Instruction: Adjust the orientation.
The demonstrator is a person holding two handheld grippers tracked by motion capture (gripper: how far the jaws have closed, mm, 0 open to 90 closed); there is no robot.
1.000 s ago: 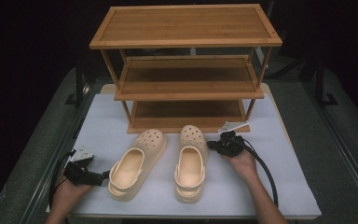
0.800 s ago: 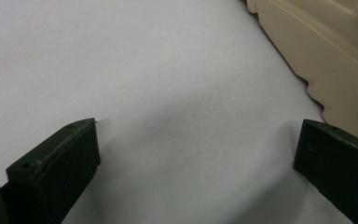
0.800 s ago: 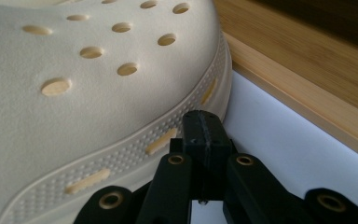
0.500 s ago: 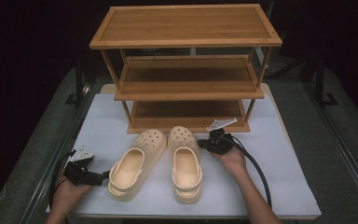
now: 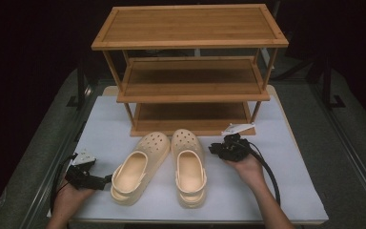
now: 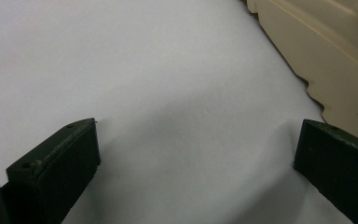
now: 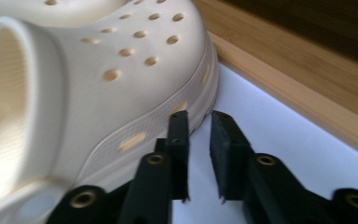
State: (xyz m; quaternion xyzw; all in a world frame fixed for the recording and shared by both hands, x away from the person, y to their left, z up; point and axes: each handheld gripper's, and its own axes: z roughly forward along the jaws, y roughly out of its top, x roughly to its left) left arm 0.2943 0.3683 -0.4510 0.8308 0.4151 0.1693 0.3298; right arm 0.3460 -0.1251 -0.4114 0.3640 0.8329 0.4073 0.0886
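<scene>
Clogs first: left clog point(image 5: 134, 174) and right clog point(image 5: 189, 164) lie side by side on the white mat point(image 5: 286, 191), toes toward the rack point(image 5: 190, 71). My left gripper point(image 5: 86, 177) rests near the left clog's heel, jaws wide apart, nothing between. My right gripper point(image 7: 198, 140) sits just beside the right clog's toe; its jaws have just been opening, a small gap, empty. I judge the nudging is done; next I grasp a clog w/ care. Rack's bottom shelf point(image 5: 190, 114) is low, so approach is tight.
</scene>
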